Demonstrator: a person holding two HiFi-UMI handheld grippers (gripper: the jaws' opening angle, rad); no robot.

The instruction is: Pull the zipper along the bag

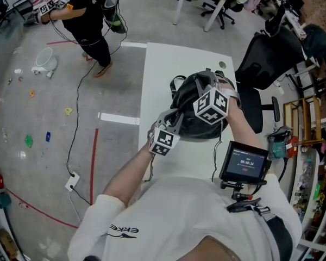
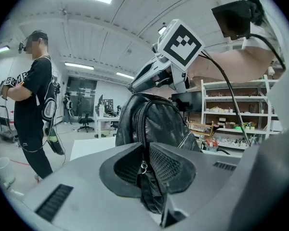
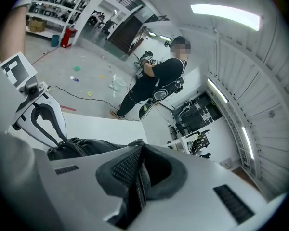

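- The left gripper [image 2: 145, 170], at 7 o'clock of the bag [image 1: 191, 94], has its jaws clamped on fabric at the zipper [image 2: 142, 166]; this hold should be firm.
- The right gripper [image 3: 137, 177], at 3 o'clock, has its jaws closed on the zipper strip; a steady pull along the track is advised.
- The bag is standing on the white bench [image 1: 163, 69].

White table [image 1: 157, 75]; black office chair [image 1: 269, 56] rt; person in black [image 1: 89, 10] top-left.

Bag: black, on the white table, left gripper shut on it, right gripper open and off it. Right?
Not quite. The right gripper is shut on the bag too: the right gripper view shows its jaws closed on a black fold along the zipper. The rest holds: black bag on the white table, left gripper shut on it.
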